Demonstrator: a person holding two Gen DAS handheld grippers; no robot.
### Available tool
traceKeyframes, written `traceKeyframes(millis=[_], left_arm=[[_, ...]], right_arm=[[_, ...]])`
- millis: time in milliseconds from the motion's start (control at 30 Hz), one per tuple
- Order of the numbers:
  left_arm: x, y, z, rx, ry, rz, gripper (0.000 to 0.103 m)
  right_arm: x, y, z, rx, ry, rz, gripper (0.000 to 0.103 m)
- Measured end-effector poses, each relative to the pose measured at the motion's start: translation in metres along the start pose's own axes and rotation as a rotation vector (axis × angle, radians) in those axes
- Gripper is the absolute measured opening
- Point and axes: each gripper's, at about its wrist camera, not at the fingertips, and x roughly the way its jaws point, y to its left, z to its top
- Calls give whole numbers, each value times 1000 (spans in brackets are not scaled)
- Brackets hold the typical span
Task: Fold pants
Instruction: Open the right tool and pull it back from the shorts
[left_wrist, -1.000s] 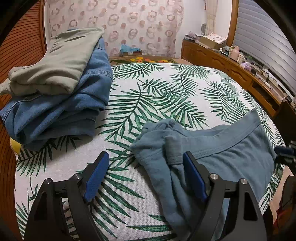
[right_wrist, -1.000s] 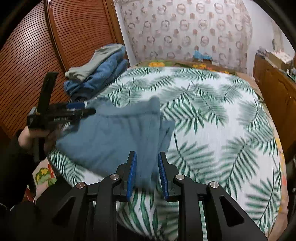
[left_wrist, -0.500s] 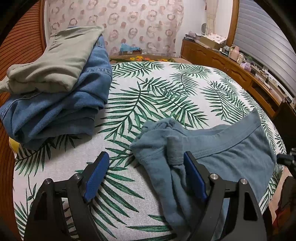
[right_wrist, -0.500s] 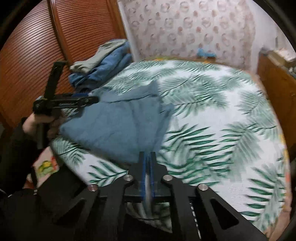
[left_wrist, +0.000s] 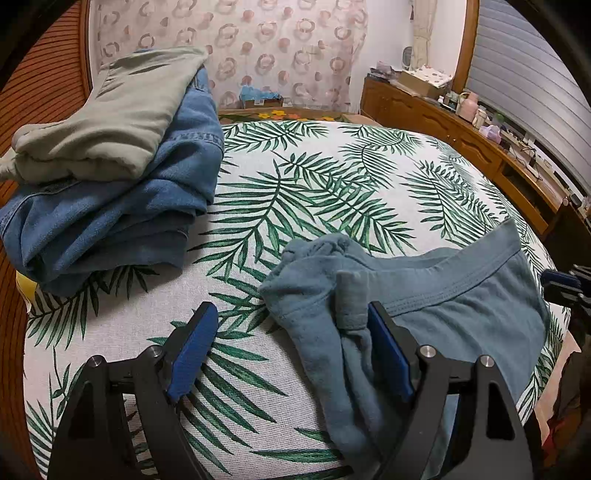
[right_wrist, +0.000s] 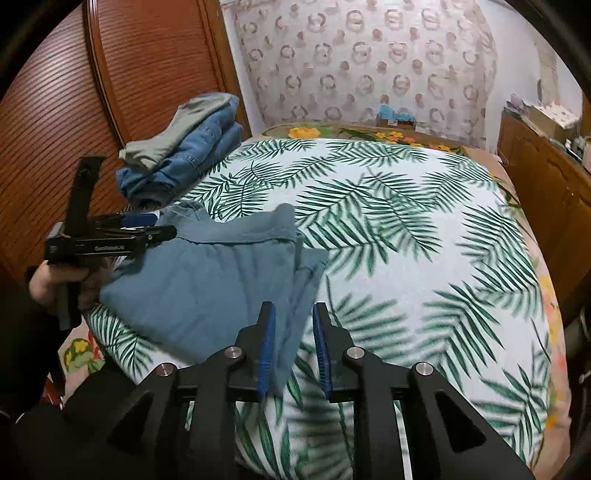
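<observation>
- Jaws of the right gripper (right_wrist: 293, 347) are opening; a hanging edge of the grey-blue pants (right_wrist: 207, 284) sits between the pads, brushing the left one.
- Left gripper (left_wrist: 286, 347) stands wide apart, bunched pants (left_wrist: 436, 295) against its right pad only.
- Pants lie at the near edge of the leaf-print bedspread (right_wrist: 406, 240), at 6 o'clock.
- Folded jeans (left_wrist: 122, 218) under a folded grey-green garment (left_wrist: 110, 122) sit at 10 o'clock.

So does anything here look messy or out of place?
Yes: the blue-grey cotton pants lie bunched and crumpled at one end on the palm-leaf bedspread, unlike the neatly folded stack of denim jeans beside them.
</observation>
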Motion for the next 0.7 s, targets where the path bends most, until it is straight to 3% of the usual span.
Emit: traceKeyframes(millis=[100,333,700], left_arm=[[0,0,0,-1,0,-1,82],[0,0,0,-1,0,-1,82],[0,0,0,-1,1,-1,82]], right_arm=[[15,5,12,-10,9,-7,25],[40,12,28,-40,37,-55,44],[72,-3,38,54,100,-50,51]])
